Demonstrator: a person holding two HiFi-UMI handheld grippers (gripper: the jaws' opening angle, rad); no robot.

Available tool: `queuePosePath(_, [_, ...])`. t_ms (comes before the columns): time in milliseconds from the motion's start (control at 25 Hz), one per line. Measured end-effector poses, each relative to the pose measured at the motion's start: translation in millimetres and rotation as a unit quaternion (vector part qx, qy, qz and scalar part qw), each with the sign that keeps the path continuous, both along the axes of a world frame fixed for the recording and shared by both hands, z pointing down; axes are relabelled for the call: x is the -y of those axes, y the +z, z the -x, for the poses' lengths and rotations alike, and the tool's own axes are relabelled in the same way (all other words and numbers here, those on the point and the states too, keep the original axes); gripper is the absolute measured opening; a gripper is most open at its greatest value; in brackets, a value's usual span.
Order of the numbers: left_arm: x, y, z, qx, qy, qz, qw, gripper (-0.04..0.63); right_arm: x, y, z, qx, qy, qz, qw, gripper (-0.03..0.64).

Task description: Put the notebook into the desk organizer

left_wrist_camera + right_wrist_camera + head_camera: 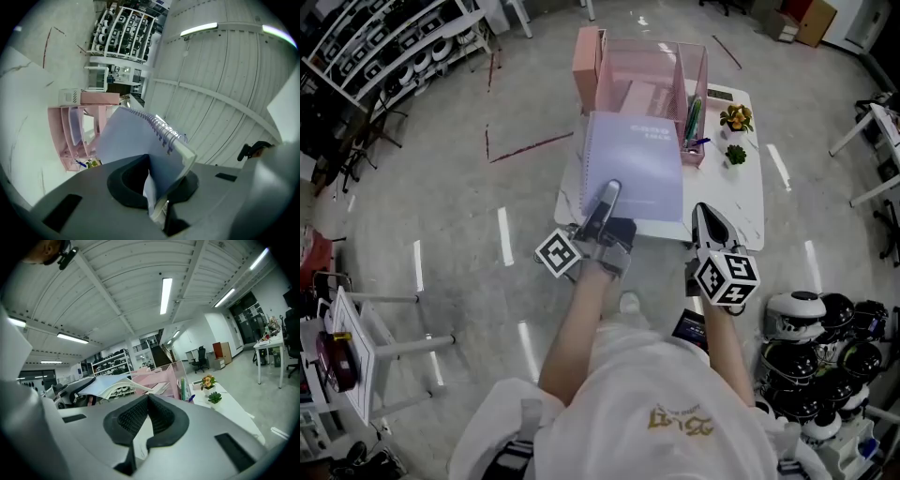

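A lavender spiral notebook (633,169) hangs tilted over the white table (741,202), just in front of the pink desk organizer (652,70). My left gripper (607,192) is shut on the notebook's near edge. In the left gripper view the notebook (131,136) rises from between the jaws of the left gripper (154,173), with the organizer (70,131) beyond it. My right gripper (701,211) sits shut and empty at the table's front right. In the right gripper view, the right gripper (149,399) points at the organizer (159,376), with the notebook (101,383) at its left.
Pens (692,122) stand in the organizer's right compartment. Two small potted plants (736,117) (735,155) sit on the table to its right. Several helmets (811,347) lie on the floor at the lower right, and a white rack (356,347) stands at the left.
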State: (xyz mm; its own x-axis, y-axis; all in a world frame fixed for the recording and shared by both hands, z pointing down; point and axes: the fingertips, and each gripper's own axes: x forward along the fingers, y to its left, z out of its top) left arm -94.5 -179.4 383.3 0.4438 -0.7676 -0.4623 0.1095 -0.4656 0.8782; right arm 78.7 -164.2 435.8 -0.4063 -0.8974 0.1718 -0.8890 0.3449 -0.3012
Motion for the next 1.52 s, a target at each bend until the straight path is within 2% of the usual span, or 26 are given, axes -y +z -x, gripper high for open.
queuePosePath(200, [43,-6,1,0.0,0.024,-0.013,0.9996,0.055,42,3,7,0.007,0.011,0.004,1.0,0.012])
queuePosePath(320, [61,-13,0,-0.013,0.039,-0.027,0.9988,0.055,58,7,7,0.007,0.019,0.007,1.0,0.012])
queuePosePath(440, [76,-28,2,-0.029,0.051,-0.041,0.9974,0.058,74,6,8,0.005,0.025,0.006,1.0,0.012])
queuePosePath(720, [87,-49,-7,-0.037,0.08,-0.056,0.9946,0.058,89,4,9,0.012,0.038,0.001,0.999,0.012])
queuePosePath(1120, [101,-63,-8,-0.044,0.081,-0.075,0.9929,0.058,87,-8,1,0.012,0.048,-0.014,0.999,0.012])
queuePosePath(1520, [144,-62,-10,-0.057,0.074,-0.077,0.9926,0.058,118,-5,-10,0.011,0.048,-0.012,0.999,0.012])
